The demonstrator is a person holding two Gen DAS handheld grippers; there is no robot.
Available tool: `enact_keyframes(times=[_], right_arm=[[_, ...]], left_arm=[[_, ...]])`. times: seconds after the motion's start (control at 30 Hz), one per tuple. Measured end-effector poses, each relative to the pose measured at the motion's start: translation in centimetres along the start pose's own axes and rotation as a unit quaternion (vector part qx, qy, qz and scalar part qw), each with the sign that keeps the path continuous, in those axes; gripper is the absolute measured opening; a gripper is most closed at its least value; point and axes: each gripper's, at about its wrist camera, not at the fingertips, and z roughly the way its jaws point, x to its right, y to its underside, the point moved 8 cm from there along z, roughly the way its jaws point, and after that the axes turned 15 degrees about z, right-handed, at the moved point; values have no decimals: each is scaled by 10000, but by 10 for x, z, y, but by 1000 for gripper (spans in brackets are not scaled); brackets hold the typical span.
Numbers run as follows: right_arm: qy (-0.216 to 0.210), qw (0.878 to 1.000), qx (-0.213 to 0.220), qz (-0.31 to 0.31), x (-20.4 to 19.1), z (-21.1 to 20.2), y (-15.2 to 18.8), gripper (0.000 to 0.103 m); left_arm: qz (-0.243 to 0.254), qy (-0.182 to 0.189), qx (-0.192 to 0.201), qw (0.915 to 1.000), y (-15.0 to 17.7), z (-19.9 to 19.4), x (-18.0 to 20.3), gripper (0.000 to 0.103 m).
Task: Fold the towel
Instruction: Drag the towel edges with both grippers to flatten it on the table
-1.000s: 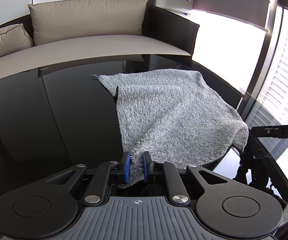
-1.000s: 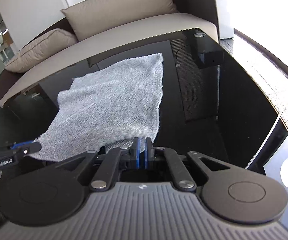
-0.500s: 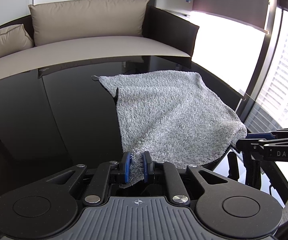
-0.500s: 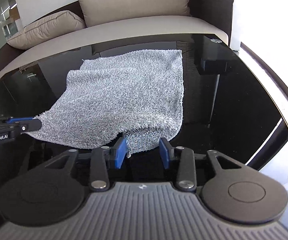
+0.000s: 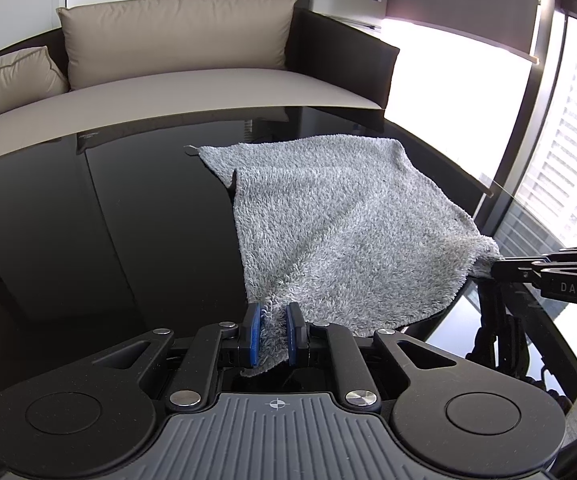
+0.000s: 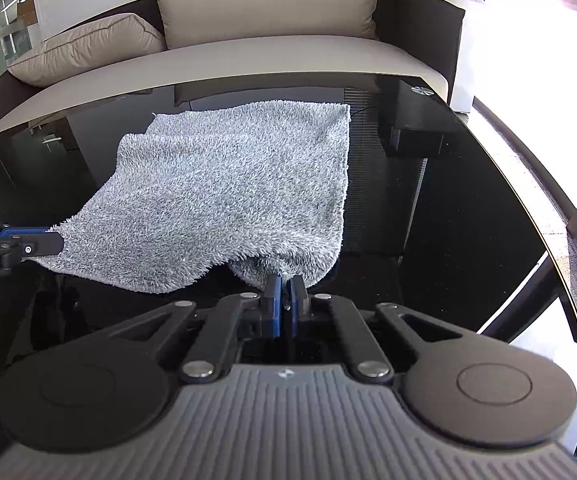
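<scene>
A fluffy grey towel (image 5: pixel 340 232) lies spread on the black glossy table (image 5: pixel 128 216), its near edge lifted. My left gripper (image 5: pixel 274 320) is shut on the towel's near left corner, fabric bunched between the blue pads. My right gripper (image 6: pixel 285 284) is shut on the near right corner of the towel (image 6: pixel 224 196). In the left wrist view the right gripper (image 5: pixel 500 266) comes in from the right edge, pinching that corner. The right wrist view shows the left gripper (image 6: pixel 54 240) at the left edge, holding the other corner.
A sofa with beige cushions (image 5: pixel 176 36) stands behind the table. Bright windows (image 5: pixel 568 140) run along the right side. The table's curved edge (image 6: pixel 564 280) is close on the right, with floor below. A dark box reflection (image 6: pixel 416 132) shows in the glass.
The right gripper opened, moved onto the towel's near right corner and shut on it. That corner is now pulled taut. The left gripper kept its grip without moving.
</scene>
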Motion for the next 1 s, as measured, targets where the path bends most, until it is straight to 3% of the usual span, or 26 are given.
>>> enact_keyframes(times=[0.43,1.0], right_arm=[[59,9991,16,425,33,-18,-2,4],[157,9983,-55,565,40,-22,4,4]], left_arm=[[-1,-15,-20,10000,5,-7,7,12],[143,-46,-60,9999,16,-14,22,12]])
